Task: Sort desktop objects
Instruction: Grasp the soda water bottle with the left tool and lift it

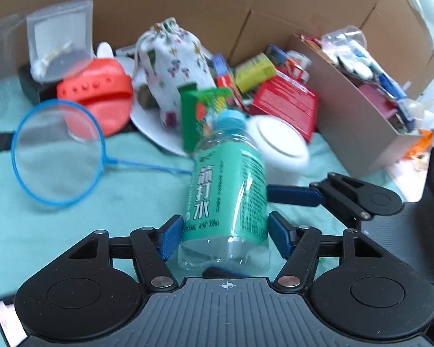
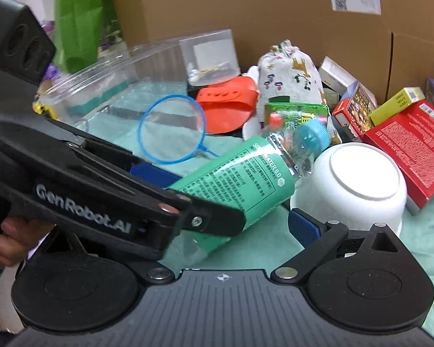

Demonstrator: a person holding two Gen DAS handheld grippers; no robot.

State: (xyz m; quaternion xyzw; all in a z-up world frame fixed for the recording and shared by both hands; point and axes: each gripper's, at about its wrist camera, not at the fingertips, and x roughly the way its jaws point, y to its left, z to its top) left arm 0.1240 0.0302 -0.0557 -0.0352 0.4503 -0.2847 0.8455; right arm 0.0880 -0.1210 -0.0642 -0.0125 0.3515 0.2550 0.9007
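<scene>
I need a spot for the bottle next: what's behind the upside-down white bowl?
Behind the white bowl lie a red box and a yellow box, then cardboard wall. The bowl hides the red box's near corner and anything beneath itself.

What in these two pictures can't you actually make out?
- Water bottle base: right wrist view, hidden behind the left hand-held gripper.
- Cardboard box contents: left wrist view, jumbled and blurred.
- Shipping label: print too small.
- Right hand-held gripper: its left finger is hidden.

Bright, even, cool-toned light, soft weak shadows, white bowl [image 2: 358, 179] base blown out by glare, motion blur on water bottle [image 1: 225, 190] and clutter behind, strong fisheye bending, dark vignette in corners
</scene>
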